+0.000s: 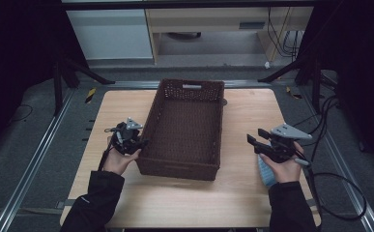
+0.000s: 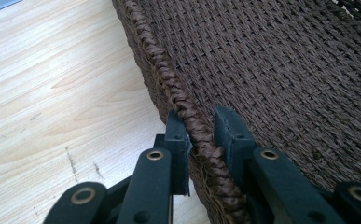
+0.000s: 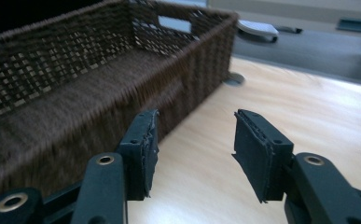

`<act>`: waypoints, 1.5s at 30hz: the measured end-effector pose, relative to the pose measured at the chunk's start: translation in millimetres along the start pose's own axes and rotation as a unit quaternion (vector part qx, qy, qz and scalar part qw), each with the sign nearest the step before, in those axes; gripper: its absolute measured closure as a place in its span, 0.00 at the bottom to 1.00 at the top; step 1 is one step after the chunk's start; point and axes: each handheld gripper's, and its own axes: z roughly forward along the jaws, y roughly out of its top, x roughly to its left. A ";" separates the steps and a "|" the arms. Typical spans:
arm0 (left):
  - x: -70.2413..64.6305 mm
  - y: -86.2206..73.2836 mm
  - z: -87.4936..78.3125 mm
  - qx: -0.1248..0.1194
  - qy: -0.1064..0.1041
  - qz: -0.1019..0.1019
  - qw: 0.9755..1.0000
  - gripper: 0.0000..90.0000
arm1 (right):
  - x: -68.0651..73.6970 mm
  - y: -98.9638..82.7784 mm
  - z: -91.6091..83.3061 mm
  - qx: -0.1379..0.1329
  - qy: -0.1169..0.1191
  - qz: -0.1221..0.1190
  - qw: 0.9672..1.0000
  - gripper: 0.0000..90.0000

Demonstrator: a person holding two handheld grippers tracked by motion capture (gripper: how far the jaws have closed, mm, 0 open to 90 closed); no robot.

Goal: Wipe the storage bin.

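Note:
A dark brown woven basket stands lengthwise in the middle of the wooden table; nothing shows inside it. My left gripper is at the basket's left wall near its front corner. In the left gripper view the braided rim runs between the two pads, and the left gripper is shut on it. My right gripper hangs above the table to the right of the basket, apart from it. In the right gripper view its jaws stand open with nothing between them, pointing along the basket's right wall.
A pale blue object lies on the table under my right hand. A round grey fitting sits in the tabletop behind the basket's far right corner. Black cables trail off the table's right edge.

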 end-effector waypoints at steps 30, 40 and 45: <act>-1.5 -7.1 -22.3 -0.038 0.014 -0.007 0.999 0.58 | 19.2 27.5 106.1 0.029 0.045 -0.003 0.999 0.60; -3.2 -21.7 -27.1 -0.043 -0.015 -0.021 0.999 0.69 | 22.6 25.7 117.2 0.044 0.055 -0.007 0.998 0.70; -6.4 -20.9 -27.0 -0.040 -0.004 -0.014 0.999 0.76 | 25.9 25.6 116.6 0.047 0.046 -0.008 0.998 0.72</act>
